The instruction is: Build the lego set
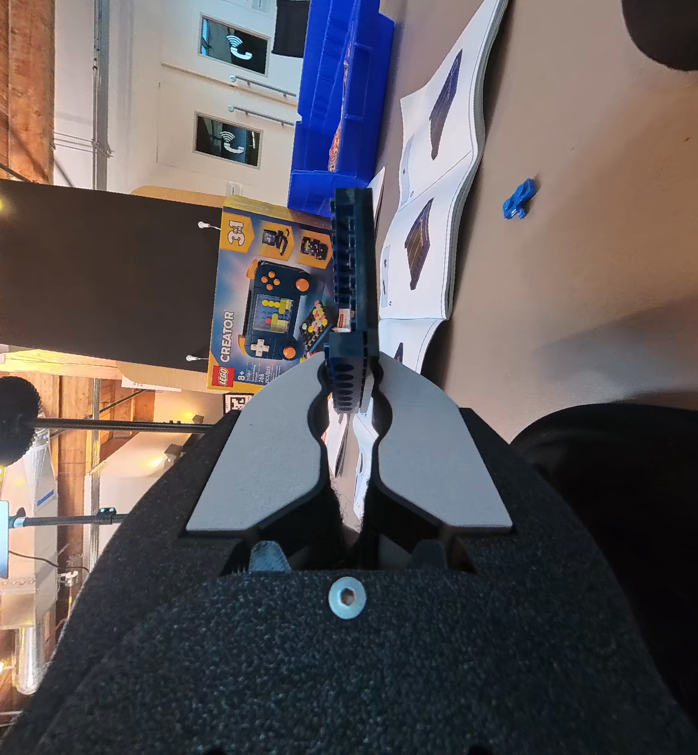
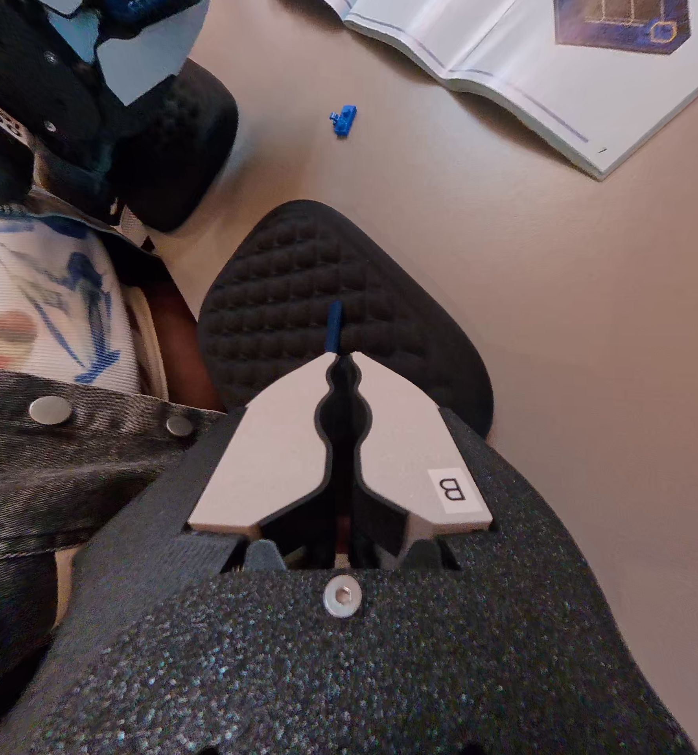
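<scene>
Dark-blue brick assembly (image 1: 353, 286) clamped lengthwise in left hand-held gripper (image 1: 349, 367), right hand-held gripper (image 2: 341, 356) pinching thin blue piece (image 2: 334, 327) pointing forward

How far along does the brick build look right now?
Done: a dark blue brick assembly of several joined pieces exists, clamped in the left gripper. In hand: the right gripper pinches a thin blue piece. Left: a small blue piece still lies loose on the table.

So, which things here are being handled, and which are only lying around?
Handled:
- dark blue brick assembly, clamped in left hand-held gripper
- thin blue plastic piece, pinched by right hand-held gripper

Lying around:
- small blue clip piece
- open white instruction booklet
- blue plastic bin
- printed cardboard box
</scene>
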`<state>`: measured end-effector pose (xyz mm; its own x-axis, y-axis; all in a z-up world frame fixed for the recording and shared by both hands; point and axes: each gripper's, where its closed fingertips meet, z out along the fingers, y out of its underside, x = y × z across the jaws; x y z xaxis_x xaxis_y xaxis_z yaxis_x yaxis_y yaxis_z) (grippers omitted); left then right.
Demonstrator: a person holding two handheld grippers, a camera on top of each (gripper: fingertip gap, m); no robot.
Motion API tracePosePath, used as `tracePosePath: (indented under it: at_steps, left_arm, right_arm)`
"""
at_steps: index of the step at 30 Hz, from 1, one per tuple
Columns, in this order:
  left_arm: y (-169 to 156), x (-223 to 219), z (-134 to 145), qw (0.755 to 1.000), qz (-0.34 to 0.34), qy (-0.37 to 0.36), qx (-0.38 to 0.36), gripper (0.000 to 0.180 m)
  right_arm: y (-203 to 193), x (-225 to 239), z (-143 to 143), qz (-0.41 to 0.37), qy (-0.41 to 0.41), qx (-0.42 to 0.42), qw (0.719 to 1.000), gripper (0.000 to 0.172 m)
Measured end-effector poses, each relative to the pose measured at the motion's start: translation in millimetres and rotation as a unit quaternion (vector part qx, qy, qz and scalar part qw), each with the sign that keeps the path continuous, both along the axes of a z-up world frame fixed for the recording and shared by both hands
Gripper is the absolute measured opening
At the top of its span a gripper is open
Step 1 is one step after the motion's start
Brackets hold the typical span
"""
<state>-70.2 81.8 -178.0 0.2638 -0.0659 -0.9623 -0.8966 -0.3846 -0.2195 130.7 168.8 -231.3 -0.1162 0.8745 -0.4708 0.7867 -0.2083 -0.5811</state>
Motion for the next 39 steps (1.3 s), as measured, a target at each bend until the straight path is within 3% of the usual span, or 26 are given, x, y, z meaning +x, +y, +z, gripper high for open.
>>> tracePosePath:
  at_steps: [5,7,9,12,17,25,34,39]
  left_arm:
    - [1.6,1.5,-0.3,1.0,-0.002,0.003,0.0,0.016]
    - [2.5,1.7,-1.9,1.0,-0.003,0.002,-0.002,0.016]
    - [3.2,1.4,-3.6,1.0,-0.002,0.006,-0.003,0.016]
    - [4.7,3.0,-5.8,1.0,-0.004,0.016,-0.008,0.016]
    - [4.8,4.8,-4.5,1.0,-0.007,0.015,-0.006,0.016]
    - [6.9,4.3,-4.5,1.0,-0.007,0.026,-0.009,0.016]
    - [4.2,5.4,-7.1,0.999,-0.017,0.025,-0.016,0.016]
    - [7.9,7.7,-7.0,0.999,-0.036,0.02,-0.018,0.016]
  right_arm:
    - [6.3,-5.4,12.9,-0.001,0.055,0.041,0.998,0.009]
    - [7.1,-13.4,25.1,0.0,0.118,0.132,0.984,0.014]
    - [11.9,-18.7,30.1,-0.022,0.147,0.271,0.951,0.015]
    - [2.2,-13.4,18.4,-0.02,0.1,0.381,0.919,0.01]
    - [-7.8,-1.1,8.0,-0.057,0.084,0.346,0.933,0.012]
    - [-5.8,-3.9,0.3,-0.035,0.07,0.408,0.91,0.011]
    - [-6.3,-4.6,-3.6,-0.015,0.058,0.414,0.908,0.009]
    - [-1.4,-3.7,1.5,-0.016,0.056,0.412,0.909,0.018]
